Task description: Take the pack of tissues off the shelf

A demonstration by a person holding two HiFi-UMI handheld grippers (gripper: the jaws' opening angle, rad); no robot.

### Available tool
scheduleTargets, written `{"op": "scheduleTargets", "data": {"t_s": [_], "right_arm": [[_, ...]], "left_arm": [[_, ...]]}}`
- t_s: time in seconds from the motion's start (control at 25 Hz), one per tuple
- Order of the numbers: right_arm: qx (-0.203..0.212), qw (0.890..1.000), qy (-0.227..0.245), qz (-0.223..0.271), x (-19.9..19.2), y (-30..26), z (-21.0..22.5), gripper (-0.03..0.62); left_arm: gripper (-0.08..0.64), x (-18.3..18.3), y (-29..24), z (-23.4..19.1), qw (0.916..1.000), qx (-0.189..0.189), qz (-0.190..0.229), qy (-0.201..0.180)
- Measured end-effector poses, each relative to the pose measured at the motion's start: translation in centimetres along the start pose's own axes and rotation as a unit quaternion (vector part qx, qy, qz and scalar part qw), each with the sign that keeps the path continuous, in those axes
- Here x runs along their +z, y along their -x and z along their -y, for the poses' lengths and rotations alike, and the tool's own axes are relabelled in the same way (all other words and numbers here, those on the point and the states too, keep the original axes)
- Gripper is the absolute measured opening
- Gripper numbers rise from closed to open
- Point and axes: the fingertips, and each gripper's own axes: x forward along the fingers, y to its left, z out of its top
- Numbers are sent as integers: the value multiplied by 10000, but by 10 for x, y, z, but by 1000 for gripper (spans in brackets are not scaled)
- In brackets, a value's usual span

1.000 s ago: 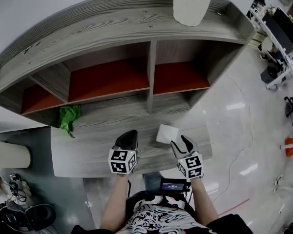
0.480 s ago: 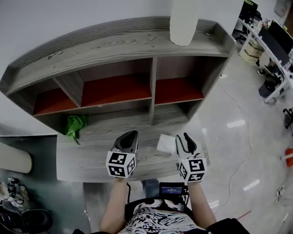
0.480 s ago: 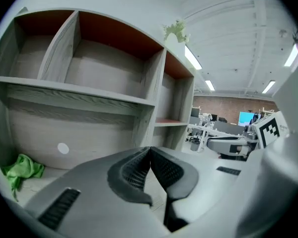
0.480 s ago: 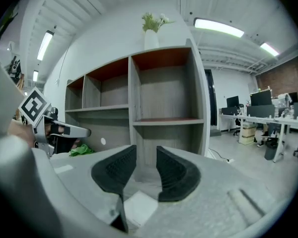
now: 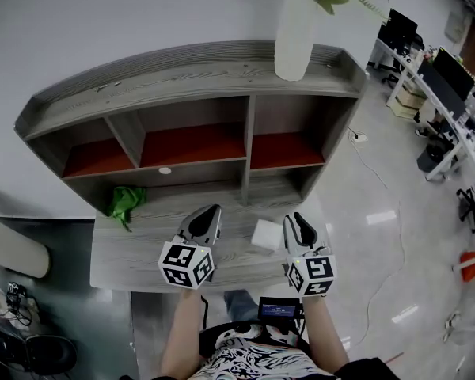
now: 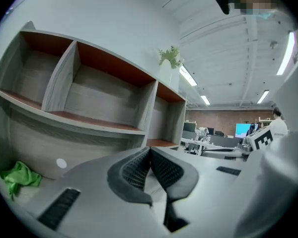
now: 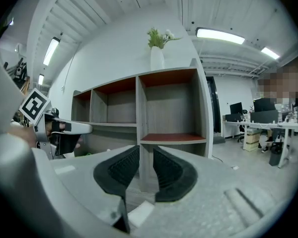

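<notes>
Just left of the right gripper, the pack of tissues lies untouched on the ledge

Between the two grippers, and much nearer the right one, the pack of tissues shows in the head view as a small, plain white, squarish block with soft edges. It lies flat on the grey wood-grain ledge at the foot of the shelf. No print or wrapper seam can be made out on it. It sits just beside the right gripper's left jaw without touching it, and well to the right of the left gripper.

The right gripper's jaws are closing, with a clear gap between the ribbed pads. Through that gap only a shelf upright and bare wood show, so nothing is gripped. The left gripper's jaws are pressed together at their tips with nothing between them.

From the right gripper view the pack cannot be picked out with certainty. A pale sliver low by the jaw bases may be its corner or a part of the gripper. The left gripper view has its own jaws covering the ledge ahead and to the right, where the pack would lie. Far to the left of the left gripper a crumpled green cloth rests on the ledge. Beyond and above the right gripper a white vase stands on the shelf top, its plant cut off by the upper edge of the head view
</notes>
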Motion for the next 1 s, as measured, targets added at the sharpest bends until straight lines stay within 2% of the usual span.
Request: {"op": "scheduleTargets", "data": {"t_s": [0.16, 0.24, 0.72, 1.0], "right_arm": [[-49, 10000, 33, -6, 5, 2, -3, 79], [-83, 9999, 137, 17, 8, 5, -2, 5], [-119, 9997, 230, 35, 11, 10, 2, 5], [-88, 9994, 324, 19, 11, 10, 5, 5]], "left_arm": [[8, 2, 4, 5, 9999, 42, -15, -150], [8, 4, 3, 8, 9998, 26, -1, -179], [8, 2, 0, 12, 9996, 40, -66, -261], [8, -2, 3, 14, 9999, 84, -58, -135]]}}
